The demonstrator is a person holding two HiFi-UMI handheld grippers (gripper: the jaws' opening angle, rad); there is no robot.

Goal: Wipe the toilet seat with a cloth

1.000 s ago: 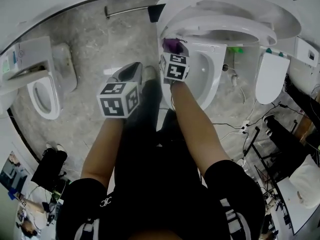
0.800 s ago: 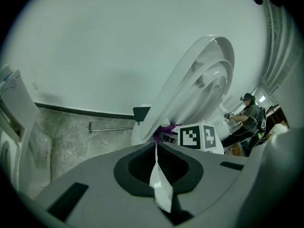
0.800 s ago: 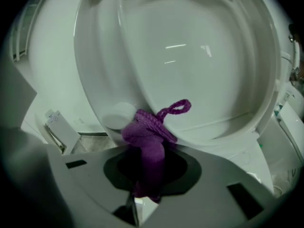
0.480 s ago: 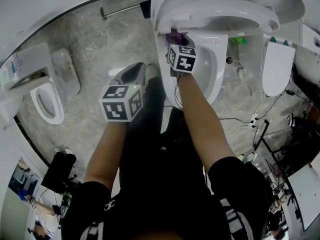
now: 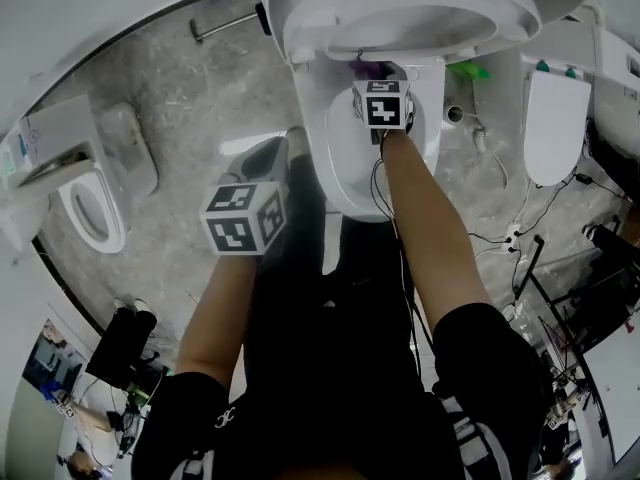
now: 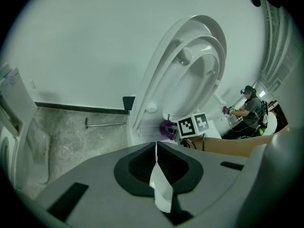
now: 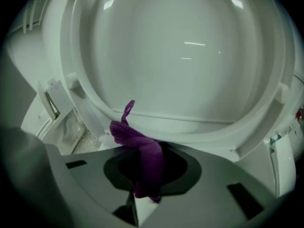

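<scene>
Two claws are in use, with one purple cloth and one open toilet. The right claw point(image 7: 142, 167) is clamped on the cloth point(image 7: 127, 134), which fills the gap between its jaws. The cloth's bunched end pokes out toward 11 o'clock, close under the lower edge of the raised toilet seat point(image 7: 77, 51); I cannot tell whether it touches. The seat stands upright against its lid, above the bowl point(image 5: 335, 163), and the right forearm reaches over the bowl toward 12 o'clock. The left claw point(image 6: 156, 150) has its jaws pressed together with nothing between them. It hangs over the stone floor point(image 5: 190, 88) at about 9 o'clock from the bowl, well apart from the cloth. Around them, in the head view, a second toilet point(image 5: 92, 206) stands at 9 o'clock. One metal bar point(image 5: 215, 25) lies on the floor at 11 o'clock. A loose white seat-shaped piece point(image 5: 548, 138) lies at 2 o'clock, and cables point(image 5: 500, 238) trail at 3 o'clock.
</scene>
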